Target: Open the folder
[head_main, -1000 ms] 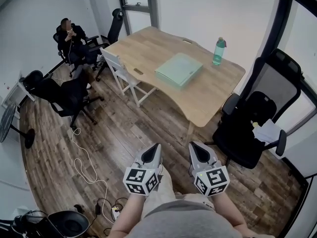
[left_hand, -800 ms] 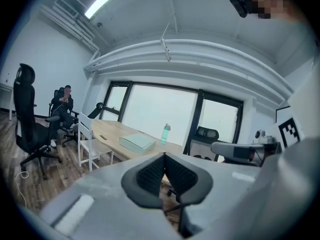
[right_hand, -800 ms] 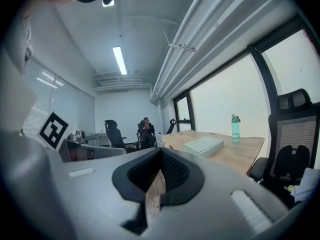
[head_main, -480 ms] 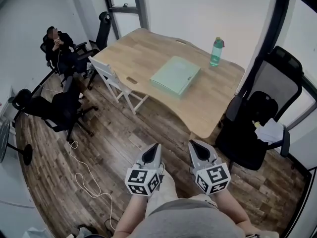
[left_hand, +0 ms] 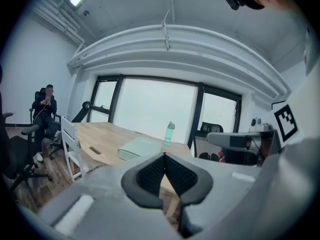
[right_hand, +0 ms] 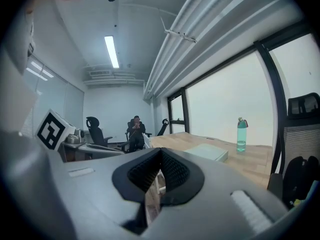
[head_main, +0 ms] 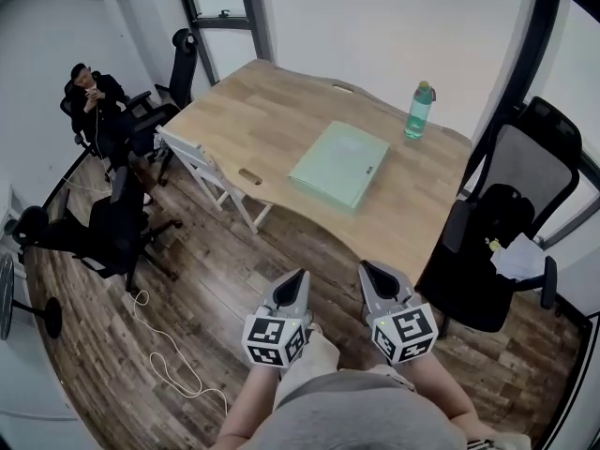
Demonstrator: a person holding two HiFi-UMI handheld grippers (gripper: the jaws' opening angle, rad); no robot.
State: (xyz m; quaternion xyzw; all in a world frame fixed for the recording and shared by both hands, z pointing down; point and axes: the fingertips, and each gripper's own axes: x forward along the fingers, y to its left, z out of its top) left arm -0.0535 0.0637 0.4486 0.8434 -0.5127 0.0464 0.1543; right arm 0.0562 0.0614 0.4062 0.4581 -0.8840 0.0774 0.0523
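A pale green folder (head_main: 339,165) lies flat and closed on the wooden table (head_main: 253,111), towards its right half. The folder shows small and far off in the left gripper view (left_hand: 140,147) and in the right gripper view (right_hand: 206,151). My left gripper (head_main: 300,276) and right gripper (head_main: 365,269) hang side by side over the wood floor, short of the table's near edge, both pointing at the folder. Each is shut with nothing between its pads, as the left gripper (left_hand: 164,155) and right gripper (right_hand: 161,150) show in their own views.
A teal water bottle (head_main: 419,111) stands behind the folder near the table's far right corner. A white chair (head_main: 202,169) stands at the table's left side. Black office chairs (head_main: 502,228) stand to the right, others at the left. A seated person (head_main: 94,97) is far left. A cable (head_main: 164,345) trails on the floor.
The table and folder have come nearer and lower in the head view as I walked towards them. Both grippers kept their place before me and stayed shut.
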